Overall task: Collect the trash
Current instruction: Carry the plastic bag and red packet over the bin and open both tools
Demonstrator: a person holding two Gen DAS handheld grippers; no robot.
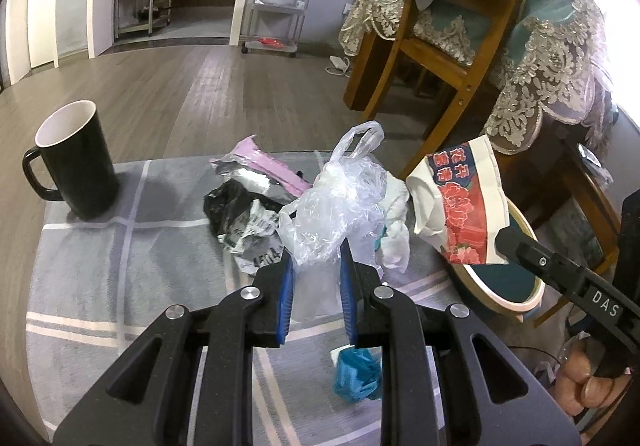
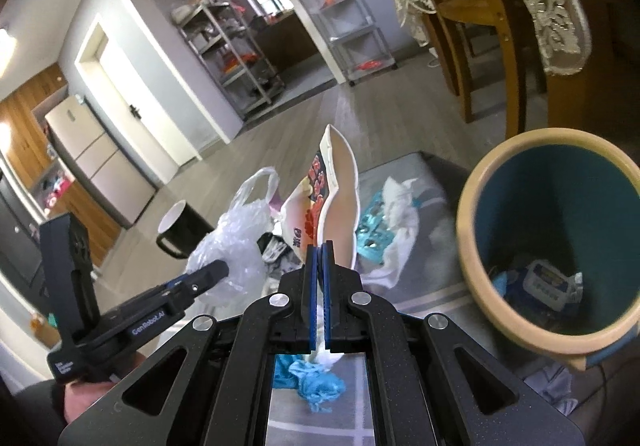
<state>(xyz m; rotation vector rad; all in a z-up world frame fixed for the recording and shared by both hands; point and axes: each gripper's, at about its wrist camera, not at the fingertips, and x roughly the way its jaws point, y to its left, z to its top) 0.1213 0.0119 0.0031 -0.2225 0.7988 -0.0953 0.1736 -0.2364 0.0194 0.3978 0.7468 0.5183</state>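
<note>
Red flowery wrapper (image 2: 320, 190) is pinched tight in the right gripper (image 2: 320, 246); the bin (image 2: 472, 182) sits just to its right.

Beside the teal bin (image 2: 552, 182) with its cream rim: a clear plastic bag (image 1: 336, 202), a cream paper bag (image 1: 460, 206) printed with red flowers on navy — and a black mug (image 1: 76, 162), white inside, on the grey rug (image 1: 120, 266) crossed by pale lines.
</note>
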